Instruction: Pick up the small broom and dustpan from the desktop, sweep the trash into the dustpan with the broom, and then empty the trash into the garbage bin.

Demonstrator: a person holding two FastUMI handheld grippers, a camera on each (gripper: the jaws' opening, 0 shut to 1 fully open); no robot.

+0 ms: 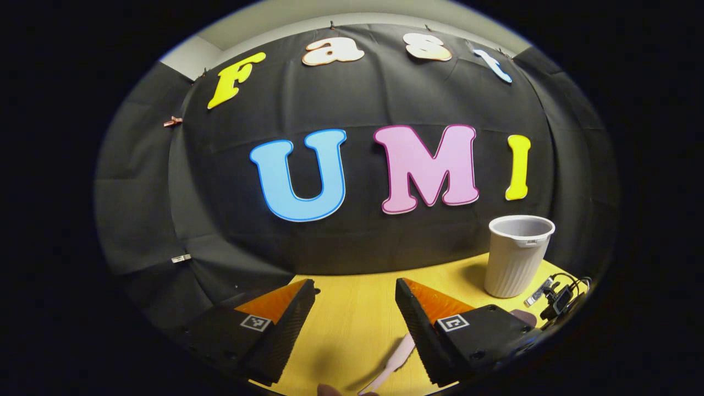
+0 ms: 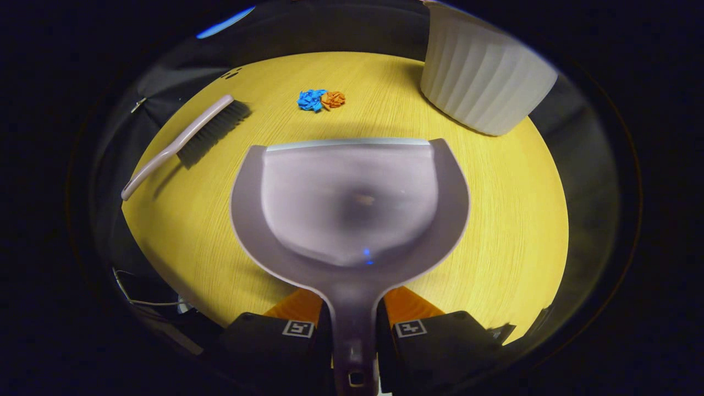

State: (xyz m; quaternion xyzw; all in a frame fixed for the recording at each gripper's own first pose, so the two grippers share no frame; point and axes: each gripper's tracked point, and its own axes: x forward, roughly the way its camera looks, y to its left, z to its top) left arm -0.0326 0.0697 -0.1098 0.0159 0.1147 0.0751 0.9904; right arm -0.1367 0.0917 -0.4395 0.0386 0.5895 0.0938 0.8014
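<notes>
Right gripper view: dustpan (image 2: 352, 209) is seen centre frame, its handle clamped between the fingers of the right gripper (image 2: 353, 313) at bottom centre; both fingers are pressed on the handle from either side. Pan's open lip is pointed toward upper frame, pan held above the yellow surface (image 2: 506, 220), its shadow cast on the wood just past the lip.

Small broom (image 2: 184, 144) is laid flat on the surface at upper left, dark bristles toward upper right, pale handle running down-left toward the surface's edge. Not touched by anything.

Trash is seen at upper centre, beyond the pan lip: blue scraps (image 2: 311, 100) and orange scraps (image 2: 333, 99), touching, side by side. Well apart from broom; near the pan lip but not in the pan.

Garbage bin (image 2: 484, 77), pale, ribbed, is stood upright at upper right, on the surface.

Left gripper view: left gripper (image 1: 355, 308) is seen at bottom, fingers set wide apart, nothing between them. Broom handle tip is seen at bottom centre, by the right-hand finger; contact can't be told. Bin is seen at right of frame, upright, w/ cables (image 1: 561, 294) beside it at lower right.
</notes>
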